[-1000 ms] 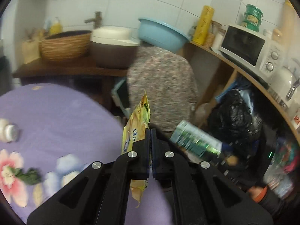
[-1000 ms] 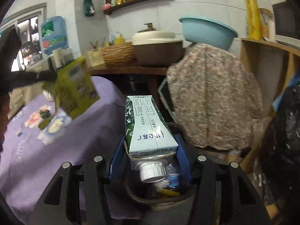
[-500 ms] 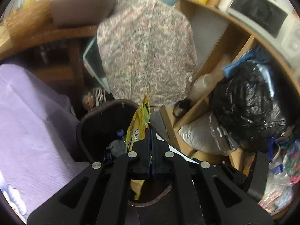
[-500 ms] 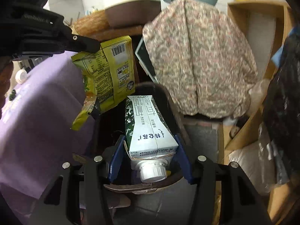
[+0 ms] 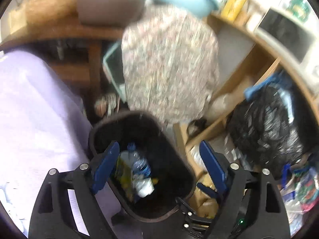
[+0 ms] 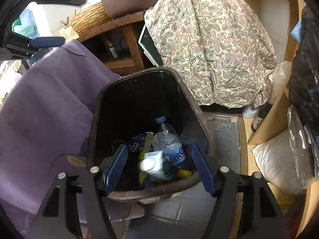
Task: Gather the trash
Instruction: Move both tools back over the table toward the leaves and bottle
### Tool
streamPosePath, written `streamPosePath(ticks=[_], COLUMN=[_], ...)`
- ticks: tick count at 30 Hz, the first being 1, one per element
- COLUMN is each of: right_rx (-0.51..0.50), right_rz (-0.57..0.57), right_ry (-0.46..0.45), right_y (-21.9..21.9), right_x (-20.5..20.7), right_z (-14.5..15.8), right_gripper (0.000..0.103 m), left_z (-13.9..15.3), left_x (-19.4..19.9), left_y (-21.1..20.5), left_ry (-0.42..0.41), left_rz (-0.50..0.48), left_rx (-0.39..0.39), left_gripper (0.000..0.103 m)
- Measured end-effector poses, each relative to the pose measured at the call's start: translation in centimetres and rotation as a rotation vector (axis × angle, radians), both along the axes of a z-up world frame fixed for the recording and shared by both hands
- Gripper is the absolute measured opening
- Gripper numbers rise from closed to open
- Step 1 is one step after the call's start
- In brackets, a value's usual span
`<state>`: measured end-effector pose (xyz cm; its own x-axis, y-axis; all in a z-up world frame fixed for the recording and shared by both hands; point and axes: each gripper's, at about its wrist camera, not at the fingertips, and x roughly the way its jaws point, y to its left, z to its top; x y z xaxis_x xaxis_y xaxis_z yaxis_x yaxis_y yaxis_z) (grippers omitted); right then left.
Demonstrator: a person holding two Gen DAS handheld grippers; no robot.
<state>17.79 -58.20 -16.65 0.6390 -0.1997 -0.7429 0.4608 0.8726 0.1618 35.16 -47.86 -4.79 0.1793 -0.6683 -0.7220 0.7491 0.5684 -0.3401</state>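
Draped at the left, a purple tablecloth (image 6: 43,107) is seen beside the dark bin (image 6: 139,75), where a carton (image 6: 153,162), yellow wrapper (image 5: 123,174) and water bottle (image 6: 169,141) lie. Both the left gripper (image 5: 158,162) and right gripper (image 6: 159,167) are held spread and empty above it. The bin could be knocked or the cloth snagged if either is swung carelessly.

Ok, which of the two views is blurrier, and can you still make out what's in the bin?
Left wrist view: motion-smeared, especially the patterned cloth and shelves, though the bottle in the bin stays readable. Right wrist view: sharp, bottle label legible, only the carton is smeared; bin interior dark, window at upper left blown out.
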Motion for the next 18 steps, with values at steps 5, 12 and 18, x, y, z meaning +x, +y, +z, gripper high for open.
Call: streamPosePath(ticks=[5,12,18], right_rx=[-0.031,-0.039,-0.04], right_rz=[0.031,0.181,0.512], right_ry=[-0.02,-0.122,-0.145], right_y=[1.1,5.8,14.4], right_x=[-1.5,-0.4,5.4], right_z=[2.9,8.8,12.8], right_gripper=[0.067,0.069,0.07], left_z=[2.7,5.2,5.4], left_x=[-0.4,-1.4,-0.7], left_y=[4.9,16.0,27.8], left_ry=[-0.025,-0.139,-0.223], left_rz=[0.028,0.111,0.278], left_rx=[-0.057,-0.066,0.034], left_gripper=[0.086,0.091,0.092])
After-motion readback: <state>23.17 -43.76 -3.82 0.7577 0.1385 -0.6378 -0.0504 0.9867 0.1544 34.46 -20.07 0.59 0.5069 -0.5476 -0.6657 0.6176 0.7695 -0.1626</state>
